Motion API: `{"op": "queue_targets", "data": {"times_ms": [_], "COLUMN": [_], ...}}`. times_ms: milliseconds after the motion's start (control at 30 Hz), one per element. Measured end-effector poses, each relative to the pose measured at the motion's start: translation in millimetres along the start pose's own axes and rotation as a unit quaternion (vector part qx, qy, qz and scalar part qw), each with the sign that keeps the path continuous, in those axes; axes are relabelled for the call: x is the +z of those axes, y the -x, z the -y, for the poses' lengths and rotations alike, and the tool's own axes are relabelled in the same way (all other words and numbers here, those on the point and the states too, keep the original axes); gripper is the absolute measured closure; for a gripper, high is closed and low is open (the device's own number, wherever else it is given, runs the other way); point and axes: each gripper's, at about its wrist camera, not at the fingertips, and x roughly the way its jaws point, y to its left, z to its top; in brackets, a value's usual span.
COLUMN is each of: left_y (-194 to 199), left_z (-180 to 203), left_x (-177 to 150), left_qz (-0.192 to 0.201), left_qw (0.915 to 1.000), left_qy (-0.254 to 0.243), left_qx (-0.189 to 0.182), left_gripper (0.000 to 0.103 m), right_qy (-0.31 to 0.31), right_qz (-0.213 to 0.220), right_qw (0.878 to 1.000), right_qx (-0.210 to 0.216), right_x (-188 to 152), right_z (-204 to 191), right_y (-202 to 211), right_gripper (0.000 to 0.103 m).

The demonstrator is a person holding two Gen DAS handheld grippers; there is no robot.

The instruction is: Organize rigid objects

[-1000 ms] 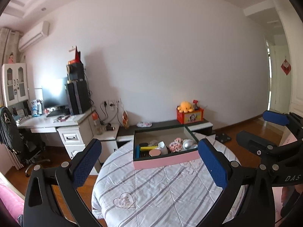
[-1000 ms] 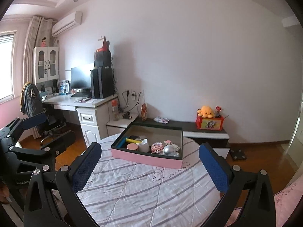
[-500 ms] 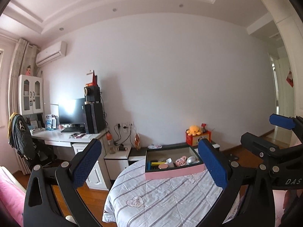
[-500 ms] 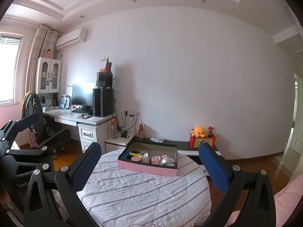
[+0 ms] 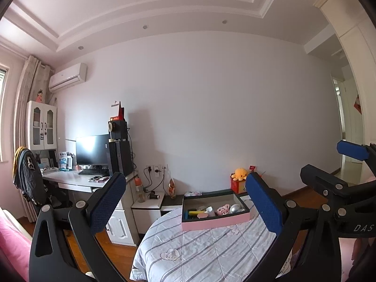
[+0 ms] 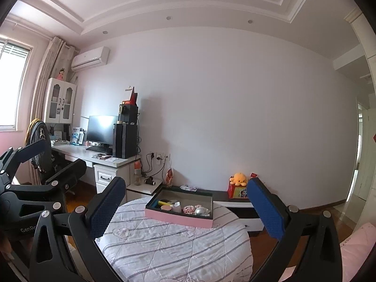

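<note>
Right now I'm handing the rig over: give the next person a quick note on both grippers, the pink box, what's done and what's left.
Left gripper: open, empty, held high, short of the table.
Right gripper: open, empty, likewise back from it.
Pink box sits at the far side of the round table on the striped cloth; small items lie together inside, including a yellow stick and a silver ball.
Done: nothing gripped.
Left: approach the box and sort its contents.

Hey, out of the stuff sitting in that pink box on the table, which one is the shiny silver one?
The round silver ball at the right end of the pink box, beside the pink-and-white patterned piece. Nothing else in there looks metallic.
</note>
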Motion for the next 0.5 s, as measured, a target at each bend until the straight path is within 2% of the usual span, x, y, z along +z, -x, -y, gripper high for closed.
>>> {"op": "queue_targets", "data": {"times_ms": [500], "left_y": [2.7], "left_z": [2.3], "left_x": [1.2], "left_qz": [0.001], "left_qw": [1.0], "left_qy": [0.001], "left_qx": [0.003], "left_gripper": [0.0], "right_qy": [0.005], "right_qz": [0.008], "right_qw": [1.0], "right_qx": [-0.006], "right_x": [4.3], "right_z": [-2.0], "right_y": [5.6], "right_gripper": [0.0]}}
